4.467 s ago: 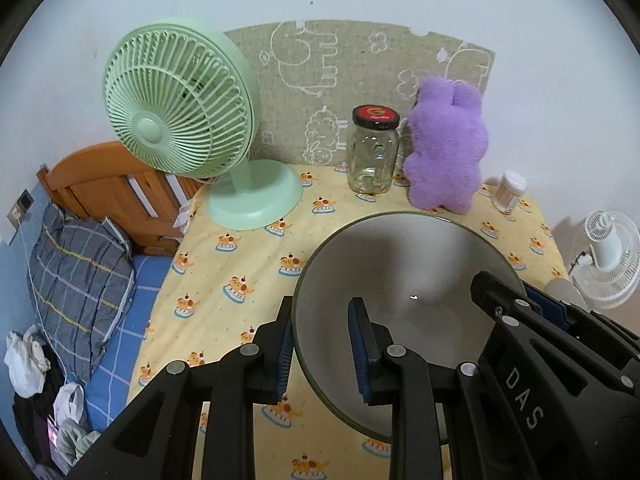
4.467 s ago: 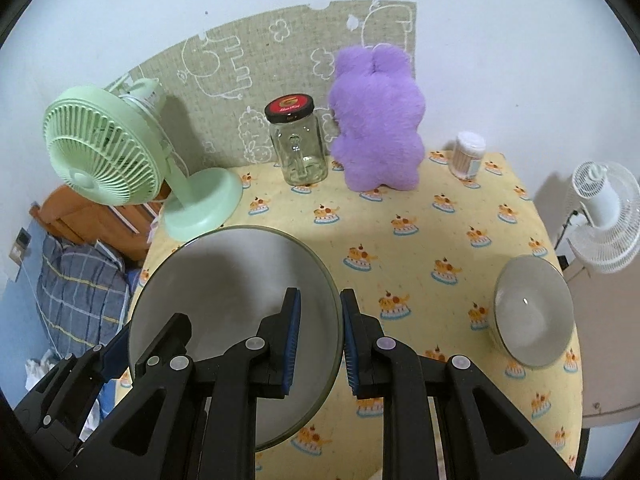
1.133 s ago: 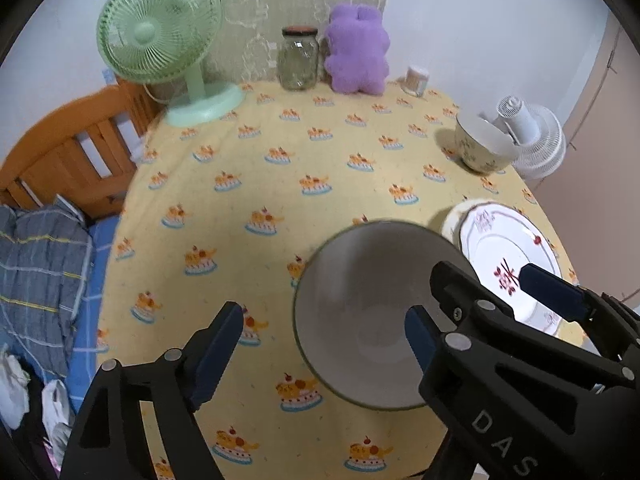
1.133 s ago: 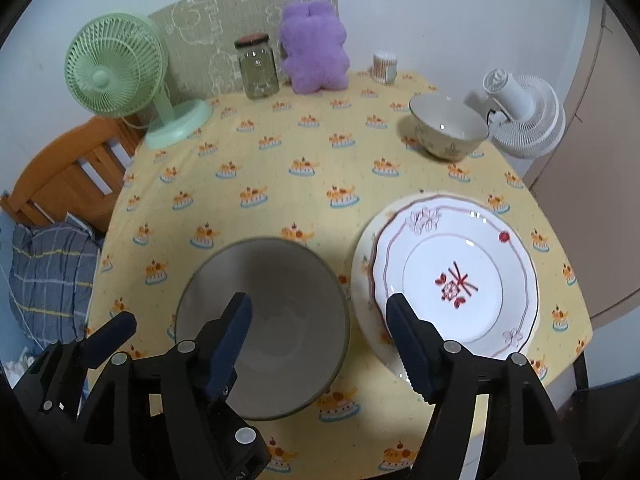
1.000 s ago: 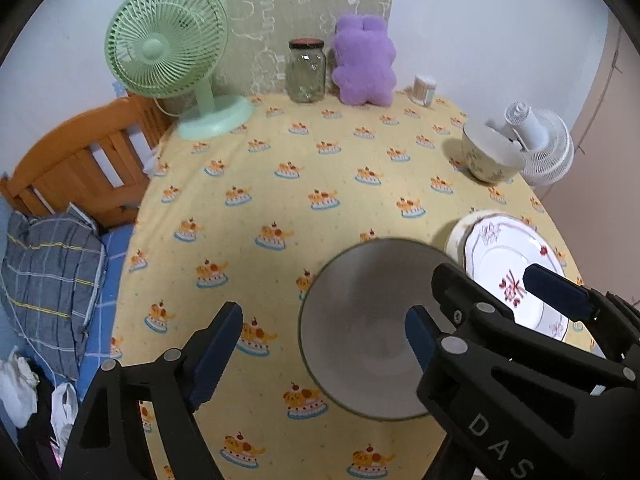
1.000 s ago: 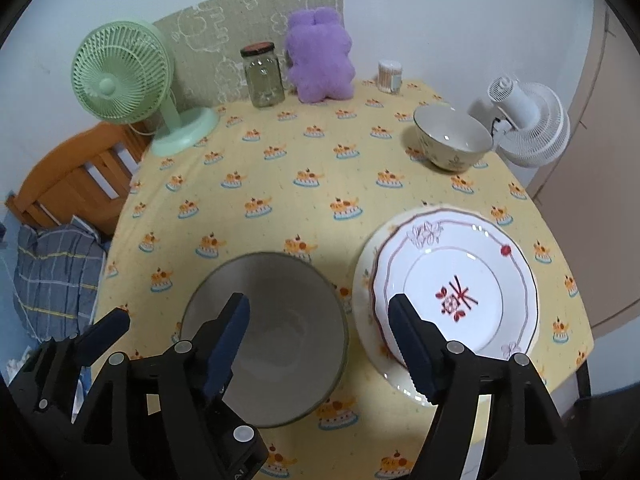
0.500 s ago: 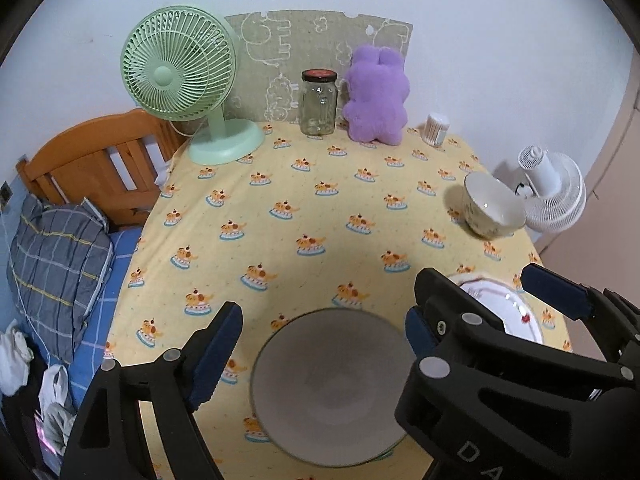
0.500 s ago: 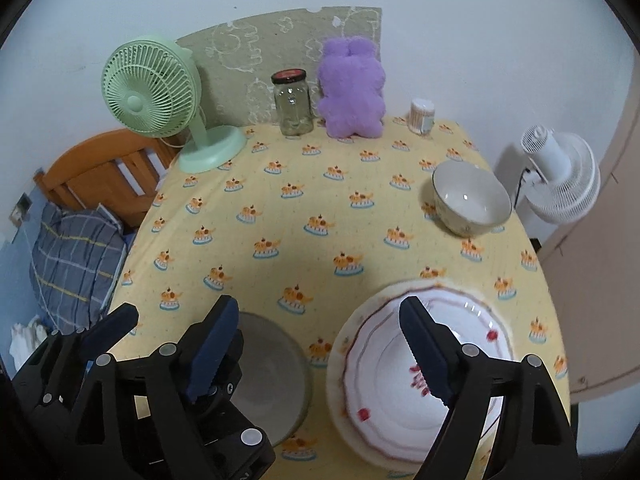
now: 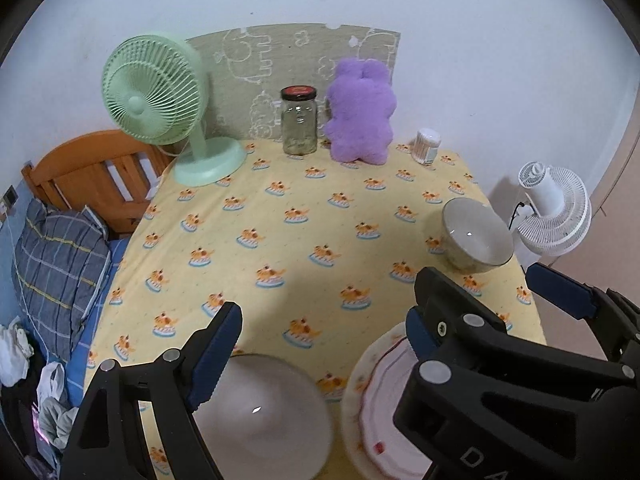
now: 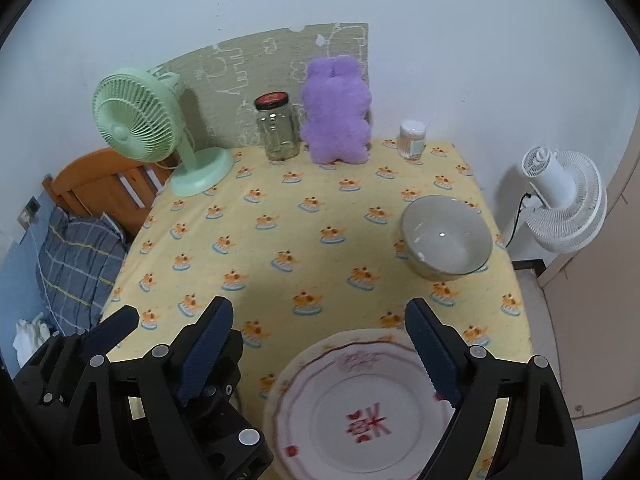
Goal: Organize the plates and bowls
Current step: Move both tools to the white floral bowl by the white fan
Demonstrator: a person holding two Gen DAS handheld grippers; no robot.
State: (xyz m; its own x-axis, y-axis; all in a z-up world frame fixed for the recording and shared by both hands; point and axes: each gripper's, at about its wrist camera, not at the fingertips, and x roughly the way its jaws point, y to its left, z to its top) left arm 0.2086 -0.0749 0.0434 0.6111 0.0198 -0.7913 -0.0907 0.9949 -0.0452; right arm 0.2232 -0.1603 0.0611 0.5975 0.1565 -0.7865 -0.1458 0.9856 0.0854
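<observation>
A large grey bowl (image 9: pixel 260 412) sits on the yellow tablecloth near the front edge, below my open, empty left gripper (image 9: pixel 320 336). Next to it on the right lies a white plate with red pattern (image 10: pixel 360 412), also seen in the left wrist view (image 9: pixel 384 412), resting on a larger plate. My right gripper (image 10: pixel 320 344) is open and empty above that plate. A smaller bowl (image 10: pixel 446 236) stands at the right side of the table; it also shows in the left wrist view (image 9: pixel 476 236).
At the back stand a green fan (image 9: pixel 160 108), a glass jar (image 9: pixel 299 122), a purple plush toy (image 9: pixel 360 112) and a small white container (image 9: pixel 427 146). A white fan (image 10: pixel 564 204) stands off the table's right edge. A bed with a pillow (image 9: pixel 56 256) is at the left.
Both grippers have let go of the large bowl, opened wide and drawn back and up. The bowl and plates now sit low in the views.
</observation>
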